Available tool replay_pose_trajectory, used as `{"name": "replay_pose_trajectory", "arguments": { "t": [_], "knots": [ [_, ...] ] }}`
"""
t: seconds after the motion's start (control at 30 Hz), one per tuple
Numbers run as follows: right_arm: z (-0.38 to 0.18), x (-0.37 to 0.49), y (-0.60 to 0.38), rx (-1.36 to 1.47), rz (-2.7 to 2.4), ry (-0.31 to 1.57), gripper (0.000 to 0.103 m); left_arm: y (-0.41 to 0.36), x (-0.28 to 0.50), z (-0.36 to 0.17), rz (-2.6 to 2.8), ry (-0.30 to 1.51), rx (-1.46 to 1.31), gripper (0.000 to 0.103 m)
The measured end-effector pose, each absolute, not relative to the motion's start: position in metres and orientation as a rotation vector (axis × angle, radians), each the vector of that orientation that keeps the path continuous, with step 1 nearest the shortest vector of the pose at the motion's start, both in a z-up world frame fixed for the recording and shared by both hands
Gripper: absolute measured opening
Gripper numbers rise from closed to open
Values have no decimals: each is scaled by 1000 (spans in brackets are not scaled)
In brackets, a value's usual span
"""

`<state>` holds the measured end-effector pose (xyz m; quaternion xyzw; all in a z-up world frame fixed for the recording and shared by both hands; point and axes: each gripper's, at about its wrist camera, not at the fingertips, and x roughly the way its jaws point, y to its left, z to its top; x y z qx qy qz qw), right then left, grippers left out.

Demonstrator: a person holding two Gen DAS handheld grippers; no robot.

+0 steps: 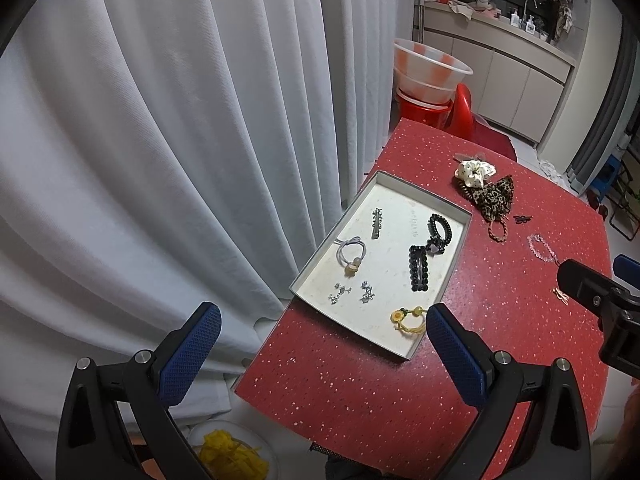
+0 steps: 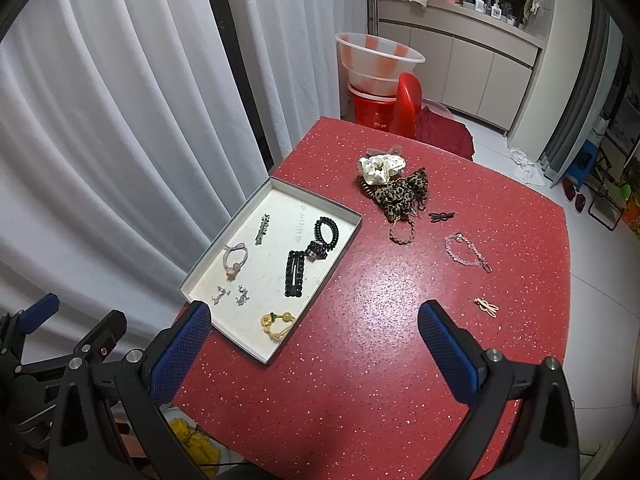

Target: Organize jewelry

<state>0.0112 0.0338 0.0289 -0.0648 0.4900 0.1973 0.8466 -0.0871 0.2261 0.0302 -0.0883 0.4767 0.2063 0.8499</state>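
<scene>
At the left of the red table (image 2: 360, 340) sits the shallow tray (image 2: 224, 240), already holding a grey hair tie (image 2: 235, 258), a slim clip (image 2: 262, 229), small earrings (image 2: 232, 295), a black barrette (image 2: 295, 273), a dark beaded tie (image 2: 326, 234) and a yellow tie (image 2: 277, 323). The left gripper (image 1: 320, 344) hovers over its near end, jaws wide and empty. The right gripper (image 2: 316, 344) is likewise spread, holding nothing. Further right, loose pieces wait: scrunchies (image 2: 394, 182), a braided tie (image 2: 402, 232), a dark clip (image 2: 441, 215), a clear bracelet (image 2: 464, 251) and what looks like a gold clip (image 2: 487, 306). The sorting seems about half done; next the right jaws should probably descend on the gold clip, pinching low.
</scene>
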Motion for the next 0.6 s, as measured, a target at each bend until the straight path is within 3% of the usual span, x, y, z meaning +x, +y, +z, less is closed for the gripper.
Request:
{"name": "replay_pose_trajectory", "arguments": {
  "t": [0.6],
  "knots": [
    [29,11,34,-132,417,1036,103,225,-85,29,440,1007,-185,103]
  ]
}}
